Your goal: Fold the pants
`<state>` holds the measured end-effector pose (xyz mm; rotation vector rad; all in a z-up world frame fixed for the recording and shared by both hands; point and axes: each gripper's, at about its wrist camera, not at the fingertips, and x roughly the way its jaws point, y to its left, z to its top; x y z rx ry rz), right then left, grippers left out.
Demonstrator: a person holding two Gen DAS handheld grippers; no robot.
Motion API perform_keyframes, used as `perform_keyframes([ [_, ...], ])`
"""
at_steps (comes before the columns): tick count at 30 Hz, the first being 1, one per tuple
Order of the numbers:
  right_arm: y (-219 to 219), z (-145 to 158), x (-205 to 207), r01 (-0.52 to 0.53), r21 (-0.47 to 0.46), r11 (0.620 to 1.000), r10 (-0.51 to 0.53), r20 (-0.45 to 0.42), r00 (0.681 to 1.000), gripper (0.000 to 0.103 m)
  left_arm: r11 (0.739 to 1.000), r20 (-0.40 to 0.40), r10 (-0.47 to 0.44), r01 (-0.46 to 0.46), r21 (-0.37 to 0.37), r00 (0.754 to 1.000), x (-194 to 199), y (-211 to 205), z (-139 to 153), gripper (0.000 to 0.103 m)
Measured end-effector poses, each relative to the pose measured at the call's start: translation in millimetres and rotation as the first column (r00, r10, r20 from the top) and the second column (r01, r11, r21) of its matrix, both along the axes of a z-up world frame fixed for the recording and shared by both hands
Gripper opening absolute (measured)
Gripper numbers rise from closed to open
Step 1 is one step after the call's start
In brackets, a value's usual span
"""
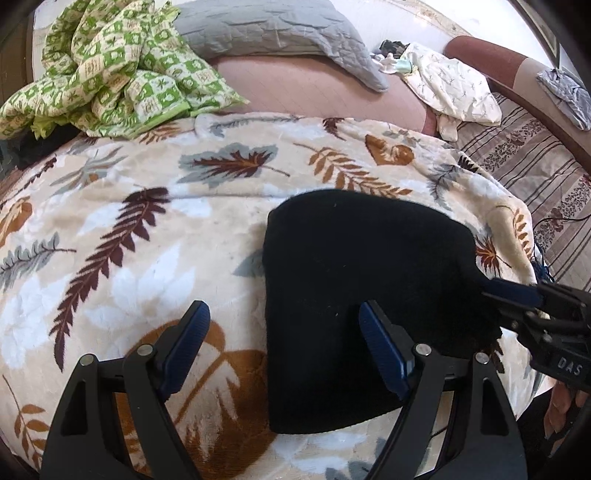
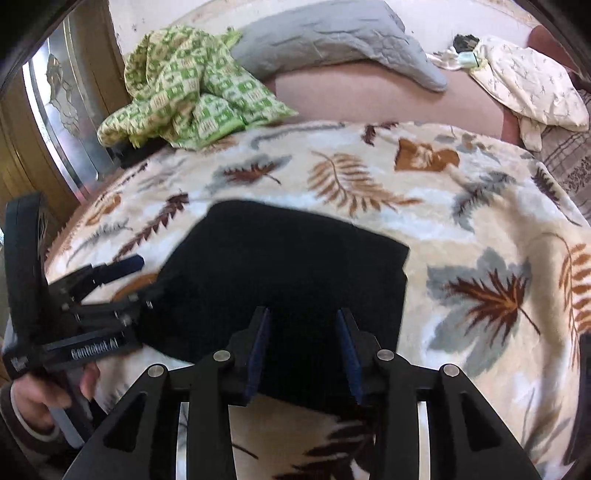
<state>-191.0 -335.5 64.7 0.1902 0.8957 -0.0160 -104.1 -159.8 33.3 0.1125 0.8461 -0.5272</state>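
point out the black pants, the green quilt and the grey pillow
black pants (image 1: 369,280), left wrist view, middle of the folded stack
green quilt (image 2: 192,92), right wrist view, middle of the crumpled heap
grey pillow (image 1: 266,29), left wrist view, its quilted top face

Your left wrist view looks forward and steeply down along its fingers (image 1: 199,314), close over the bed's leaf-print blanket (image 1: 147,229), near the left edge of the folded black pants (image 1: 354,295). Your right wrist view does the same from the pants' (image 2: 280,266) near right side, fingers (image 2: 258,332) over the cloth. Both share pants, blanket (image 2: 461,221), green quilt (image 1: 110,66) (image 2: 192,85), grey pillow (image 1: 266,33) (image 2: 332,37). Each view catches the other gripper at its side edge.
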Motion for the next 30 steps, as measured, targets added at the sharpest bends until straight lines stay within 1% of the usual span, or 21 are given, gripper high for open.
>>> perform_keyframes([
  [3, -5, -6, -11, 0.005, 0.006, 1.000, -0.005, -0.017, 1.000, 0.038, 1.000, -0.005, 0.001, -0.001, -0.007, 1.000, 0, 1, -2, 0.084],
  [7, -8, -12, -22, 0.009, 0.019, 1.000, -0.009, -0.017, 1.000, 0.038, 1.000, 0.000, -0.002, 0.002, 0.001, 1.000, -1, 0, -3, 0.084],
  [12, -7, -15, -24, 0.010, 0.015, 1.000, -0.010, -0.017, 1.000, 0.038, 1.000, -0.006, -0.001, 0.001, -0.003, 1.000, 0, -1, 0, 0.084],
  [17, -8, -8, -22, 0.014, 0.029, 0.999, -0.013, -0.029, 1.000, 0.038, 1.000, 0.015, 0.015, -0.015, 0.004, 1.000, 11, -1, 7, 0.084],
  [20, -8, 3, -20, 0.022, 0.040, 0.999, -0.022, 0.002, 1.000, 0.039, 0.999, 0.018, 0.035, -0.035, -0.004, 0.999, 25, -1, 10, 0.084],
  [21, -8, 7, -18, 0.020, 0.041, 0.999, -0.020, 0.016, 1.000, 0.041, 0.999, 0.017, 0.042, -0.042, -0.004, 0.999, 33, -3, 11, 0.084],
  [22, -7, 9, -15, 0.017, 0.041, 0.999, -0.018, 0.025, 1.000, 0.044, 0.999, 0.013, 0.045, -0.045, 0.000, 0.999, 38, -4, 11, 0.084],
  [25, -4, 13, -4, 0.014, 0.031, 0.999, -0.015, 0.031, 0.999, 0.044, 0.999, -0.003, 0.053, -0.053, 0.012, 0.999, 54, -10, 10, 0.084],
  [27, -1, 12, 2, 0.007, 0.026, 1.000, -0.008, 0.037, 0.999, 0.044, 0.998, -0.019, 0.050, -0.049, 0.040, 0.999, 62, -16, 7, 0.084],
  [30, 1, 4, 9, 0.009, 0.019, 1.000, -0.009, 0.011, 1.000, 0.044, 0.996, -0.030, 0.045, -0.042, 0.077, 0.999, 68, -23, 0, 0.085],
])
